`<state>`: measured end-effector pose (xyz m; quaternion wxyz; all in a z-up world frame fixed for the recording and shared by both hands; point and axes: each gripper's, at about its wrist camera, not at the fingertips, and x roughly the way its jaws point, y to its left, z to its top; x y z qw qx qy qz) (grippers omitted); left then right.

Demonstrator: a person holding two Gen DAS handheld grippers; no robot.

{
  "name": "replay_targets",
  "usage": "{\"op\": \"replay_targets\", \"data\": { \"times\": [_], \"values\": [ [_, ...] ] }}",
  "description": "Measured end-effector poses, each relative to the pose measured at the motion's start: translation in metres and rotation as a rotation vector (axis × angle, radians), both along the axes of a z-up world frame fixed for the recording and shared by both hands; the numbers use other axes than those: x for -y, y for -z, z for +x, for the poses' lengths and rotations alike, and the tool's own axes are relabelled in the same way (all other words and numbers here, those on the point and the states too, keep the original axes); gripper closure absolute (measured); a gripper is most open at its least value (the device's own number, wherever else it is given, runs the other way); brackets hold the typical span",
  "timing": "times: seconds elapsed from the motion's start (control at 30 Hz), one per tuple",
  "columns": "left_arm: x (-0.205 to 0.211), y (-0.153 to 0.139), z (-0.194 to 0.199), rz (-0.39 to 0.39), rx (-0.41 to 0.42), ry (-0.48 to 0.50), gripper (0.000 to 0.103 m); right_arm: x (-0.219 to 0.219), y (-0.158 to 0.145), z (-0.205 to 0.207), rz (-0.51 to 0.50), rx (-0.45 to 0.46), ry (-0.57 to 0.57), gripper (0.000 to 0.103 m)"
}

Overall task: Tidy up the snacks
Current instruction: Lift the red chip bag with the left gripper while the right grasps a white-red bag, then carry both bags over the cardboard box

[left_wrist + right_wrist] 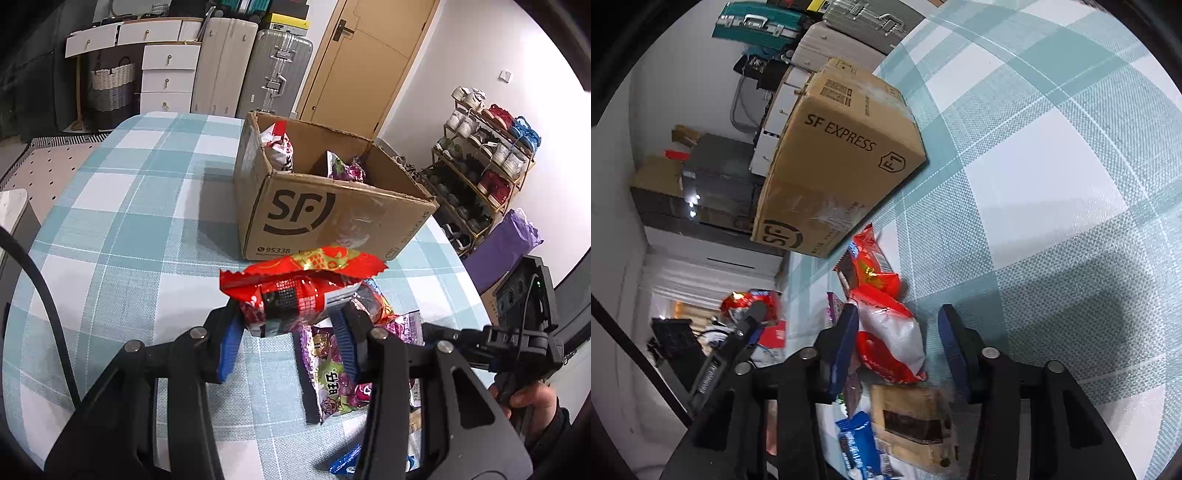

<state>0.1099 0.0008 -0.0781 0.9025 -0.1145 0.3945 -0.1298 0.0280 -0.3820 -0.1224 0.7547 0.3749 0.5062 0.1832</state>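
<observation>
My left gripper (290,328) is shut on a red snack packet (295,284), held above the checked tablecloth just in front of the open cardboard box (332,210). Inside the box lie a red-and-white packet (279,147) and a purple packet (347,170). My right gripper (897,332) stands open low over the snack pile, a red-and-white packet (897,343) between its fingers. The left pad touches that packet; a gap shows at the right pad. Around it lie a red-orange packet (875,269), a tan packet (908,417) and a blue packet (860,443).
A purple packet (332,373) lies on the tablecloth (122,229) under my left gripper. A person's hand (532,398) holds the right gripper's handle at the right edge. Suitcases (277,66), white drawers (166,74) and a shoe rack (487,158) stand beyond the table.
</observation>
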Motion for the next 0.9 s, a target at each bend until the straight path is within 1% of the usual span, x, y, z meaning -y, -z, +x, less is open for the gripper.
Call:
{"op": "replay_targets", "data": {
  "times": [0.03,0.13,0.17,0.23,0.33,0.5,0.7,0.9],
  "values": [
    [-0.001,0.000,0.000,-0.002,-0.001,-0.001,0.062,-0.006,-0.002,0.001,-0.006,0.006,-0.017,0.060],
    [-0.002,0.001,0.000,-0.005,-0.004,-0.004,0.062,-0.022,-0.006,0.000,-0.066,0.032,-0.079,0.062],
    [-0.002,0.001,0.000,-0.004,-0.004,-0.003,0.062,-0.029,-0.008,0.000,-0.089,0.041,-0.106,0.064],
    [-0.002,0.001,0.000,-0.002,-0.002,-0.002,0.062,-0.037,-0.009,0.002,-0.123,0.046,-0.128,0.066],
    [-0.002,0.002,0.000,-0.002,-0.003,-0.002,0.062,-0.043,-0.011,0.004,-0.149,0.053,-0.148,0.070],
    [-0.002,0.002,0.000,-0.004,-0.004,-0.003,0.062,-0.047,-0.019,0.001,-0.161,0.081,-0.166,0.079],
    [-0.002,0.002,-0.001,-0.005,0.003,-0.004,0.062,-0.048,-0.028,-0.004,-0.165,0.121,-0.159,0.083],
    [-0.003,0.002,-0.001,-0.006,0.004,-0.003,0.062,-0.043,-0.033,-0.004,-0.162,0.132,-0.139,0.084]
  ]
}}
